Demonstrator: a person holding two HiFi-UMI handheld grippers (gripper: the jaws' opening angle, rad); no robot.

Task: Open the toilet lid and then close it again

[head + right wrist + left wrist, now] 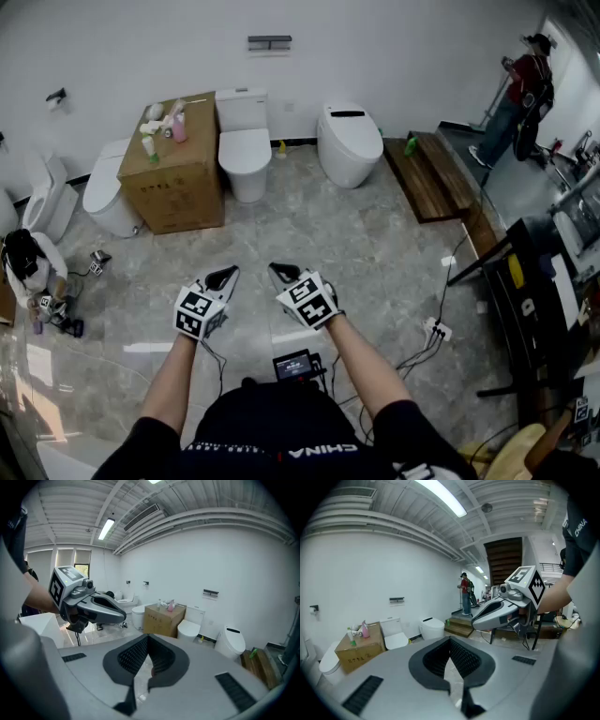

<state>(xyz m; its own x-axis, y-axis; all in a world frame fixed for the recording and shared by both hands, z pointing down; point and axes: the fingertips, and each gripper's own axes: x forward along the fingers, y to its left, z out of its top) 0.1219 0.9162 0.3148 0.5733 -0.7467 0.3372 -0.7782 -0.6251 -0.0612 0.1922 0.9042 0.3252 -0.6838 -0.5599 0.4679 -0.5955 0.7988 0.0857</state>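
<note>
Toilet lid (246, 148) is down flat on the white toilet w/ the tank (242, 109), against the far wall, roughly straight ahead. It's well apart from both sets of fingers, w/ a wide stretch of grey tile floor (309, 234) between, so nothing's touching it.

Left gripper (223, 275) and right gripper (281, 272) sit side by side close in front of the person, tips pointing fwd and a bit down, near each other but not touching. Both have their fingers closed tight w/ nothing in them. In each gripper view only a sliver of floor shows through the pads.

Counts: 4 toilets that I can make out.
- the tank one
- a smart toilet (347, 141) to its right, lid also down
- a 3rd toilet (105, 192) left of the cardboard box (178, 178), lid down
- a 4th toilet (45, 199) at the far left, lid looks raised but hard to say

1 box, touching or just beside the tank toilet, w/ a pink bottle (178, 127) and a few other small bottles on top. 1 wooden step (427, 173) right of the smart toilet, w/ a green bottle (411, 145) at its near corner. 2 other ppl: a crouching person (28, 267) at left and a standing person (523, 94) far right. 1 power strip (437, 328) on the floor at right.
</note>
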